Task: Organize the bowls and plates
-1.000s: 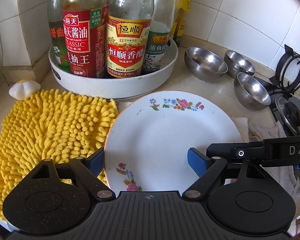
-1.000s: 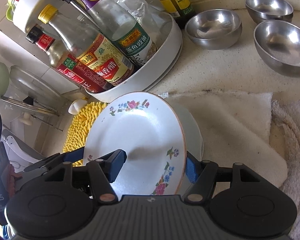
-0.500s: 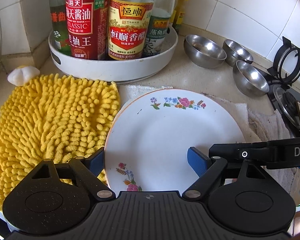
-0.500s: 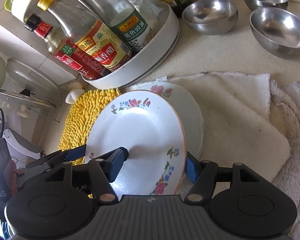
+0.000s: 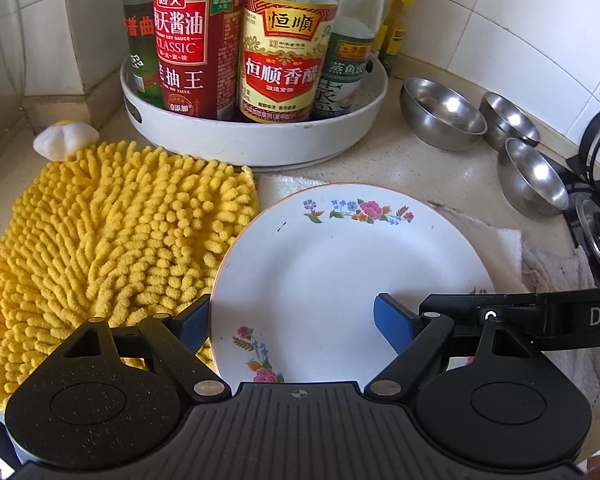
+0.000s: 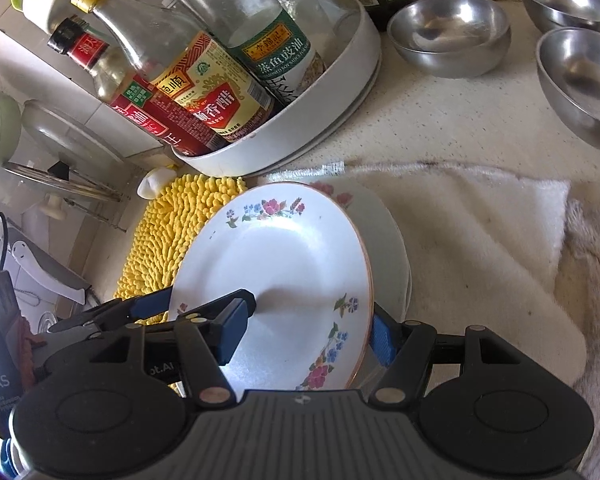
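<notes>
Floral plate [image 6: 284, 272] is lifted & tilted, one pad above and one below its rim, so the right gripper [image 6: 304, 332] is grasping it. A second plate [image 6: 384, 232] lies flat on the white towel [image 6: 480, 240] just beyond, abt 1 o'clock from the held one. Left gripper [image 5: 292, 320] straddles the near rim, jaws spread, released. Three steel bowls [image 6: 448, 36] sit well apart at 1–2 o'clock; yellow mat [image 5: 112, 232] at 9. Likely next: lower plate onto the second; right is the nearer hand.
</notes>
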`<state>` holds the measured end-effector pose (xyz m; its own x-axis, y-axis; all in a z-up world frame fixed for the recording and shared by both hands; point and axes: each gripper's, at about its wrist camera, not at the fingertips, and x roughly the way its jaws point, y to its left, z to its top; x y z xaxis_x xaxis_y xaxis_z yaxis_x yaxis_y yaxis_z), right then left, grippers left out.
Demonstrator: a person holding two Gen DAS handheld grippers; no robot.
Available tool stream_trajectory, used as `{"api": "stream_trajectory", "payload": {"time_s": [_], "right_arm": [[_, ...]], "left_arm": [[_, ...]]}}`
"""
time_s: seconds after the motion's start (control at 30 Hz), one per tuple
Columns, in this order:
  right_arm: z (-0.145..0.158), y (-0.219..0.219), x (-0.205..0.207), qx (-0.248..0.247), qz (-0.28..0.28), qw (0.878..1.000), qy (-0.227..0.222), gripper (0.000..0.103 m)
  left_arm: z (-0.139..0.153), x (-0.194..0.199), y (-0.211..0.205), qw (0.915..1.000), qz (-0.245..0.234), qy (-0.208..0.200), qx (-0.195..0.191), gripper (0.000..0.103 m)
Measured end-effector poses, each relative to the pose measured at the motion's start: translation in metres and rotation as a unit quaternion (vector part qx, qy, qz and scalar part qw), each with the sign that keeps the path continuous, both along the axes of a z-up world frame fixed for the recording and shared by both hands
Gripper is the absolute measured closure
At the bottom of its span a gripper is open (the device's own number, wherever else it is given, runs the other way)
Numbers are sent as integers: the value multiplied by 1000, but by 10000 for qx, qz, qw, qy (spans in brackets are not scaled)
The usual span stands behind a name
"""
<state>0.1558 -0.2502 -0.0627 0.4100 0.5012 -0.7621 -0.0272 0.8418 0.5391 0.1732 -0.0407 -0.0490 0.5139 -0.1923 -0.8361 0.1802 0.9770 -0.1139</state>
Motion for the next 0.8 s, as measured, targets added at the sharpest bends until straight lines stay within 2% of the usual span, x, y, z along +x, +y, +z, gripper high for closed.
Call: {"api": "stream_trajectory", "payload": {"time_s": [0.37,0.8], "right_arm": [[9,3,7,-99,48,9998,-159,23],[5,7,13,-257,-35,9997,-53,23]], "left_arm": [[4,4,2,9998,16,-208,2,16],[-9,10,3,9999,-78,-103,-51,17]]}}
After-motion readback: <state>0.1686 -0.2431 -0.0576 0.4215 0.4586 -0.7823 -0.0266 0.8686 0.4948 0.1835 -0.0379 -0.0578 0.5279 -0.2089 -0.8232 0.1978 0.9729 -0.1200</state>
